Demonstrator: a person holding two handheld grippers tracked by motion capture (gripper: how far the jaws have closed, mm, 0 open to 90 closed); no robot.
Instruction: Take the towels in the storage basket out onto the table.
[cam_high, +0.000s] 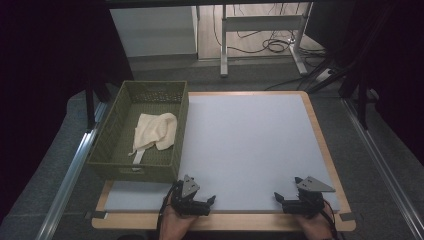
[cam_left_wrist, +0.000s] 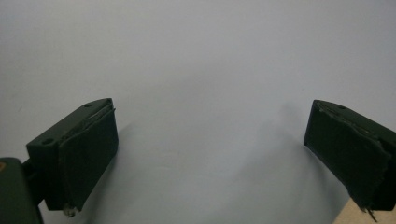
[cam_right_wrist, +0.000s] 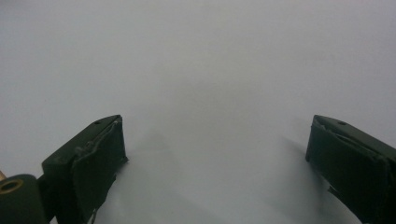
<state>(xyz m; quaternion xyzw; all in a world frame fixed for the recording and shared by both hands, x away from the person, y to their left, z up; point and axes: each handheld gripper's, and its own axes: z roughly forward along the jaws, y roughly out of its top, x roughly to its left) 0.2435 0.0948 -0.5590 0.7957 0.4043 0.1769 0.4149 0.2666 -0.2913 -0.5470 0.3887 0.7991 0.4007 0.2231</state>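
Note:
A green woven basket (cam_high: 116, 150) stands at the left of the table, and a cream cloth (cam_high: 155, 131) lies crumpled inside it. My left gripper (cam_high: 197, 199) rests near the front edge, just right of the basket's near corner, open with nothing between its jaws. My right gripper (cam_high: 295, 196) sits at the front right, also open and empty. In the left gripper view my left gripper (cam_left_wrist: 210, 154) has its jaws wide apart over the pale mat (cam_left_wrist: 201, 70). The right gripper view has my right gripper (cam_right_wrist: 217, 163) spread the same way above the mat (cam_right_wrist: 210, 60).
A pale grey mat (cam_high: 250, 145) covers the wooden table (cam_high: 320, 135). Metal rails (cam_high: 70, 175) run along both sides. A desk frame (cam_high: 260, 30) and cables (cam_high: 275, 46) stand on the floor beyond the far edge.

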